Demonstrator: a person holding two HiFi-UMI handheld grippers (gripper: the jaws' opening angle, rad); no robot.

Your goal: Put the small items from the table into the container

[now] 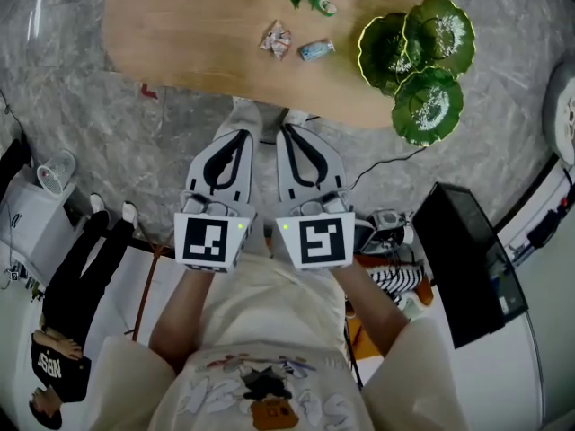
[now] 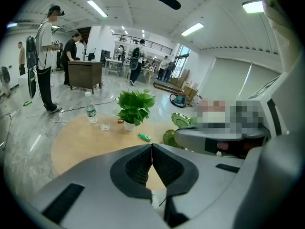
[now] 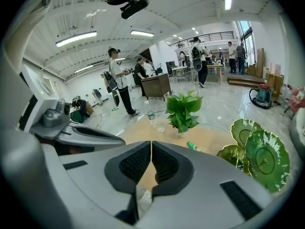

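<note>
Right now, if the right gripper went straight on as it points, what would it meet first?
Probably the table, on bare wood near its front edge; the right gripper aims down at it. Depth is unclear.
</note>
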